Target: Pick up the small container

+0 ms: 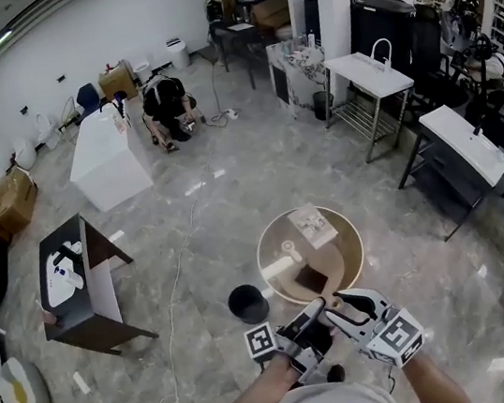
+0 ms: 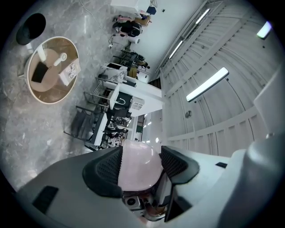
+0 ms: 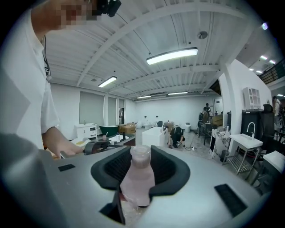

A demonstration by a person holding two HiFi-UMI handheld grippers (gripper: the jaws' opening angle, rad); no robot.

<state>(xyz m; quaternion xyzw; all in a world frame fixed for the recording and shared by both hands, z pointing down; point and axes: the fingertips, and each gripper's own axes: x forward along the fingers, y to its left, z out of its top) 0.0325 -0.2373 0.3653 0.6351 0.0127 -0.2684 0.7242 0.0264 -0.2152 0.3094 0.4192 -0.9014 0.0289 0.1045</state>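
Small container [image 3: 137, 178], a pale pink bottle, is pinched by my right gripper [image 3: 141, 162] and my left gripper [image 2: 141, 164] together.

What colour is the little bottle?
The little bottle is pale pink, clearest in the right gripper view.

A glossy grey marble-look floor [image 1: 257, 176] spreads across a large open room with white walls [image 1: 48, 48]. A round wooden table [image 1: 353, 251] stands in the foreground, with a black round bin [image 1: 247, 303] just beside it on the floor. To the left is a dark low cabinet [image 1: 78, 299], and farther back a white cabinet [image 1: 107, 157] near cardboard boxes [image 1: 13, 200]. White sink stands [image 1: 369, 73] on metal legs line the right side. A person [image 1: 166, 105] crouches on the floor in the distance. A thin cable [image 1: 176, 293] trails over the floor. Long tube lights [image 3: 171, 54] hang from a white ribbed ceiling [image 3: 133, 31].
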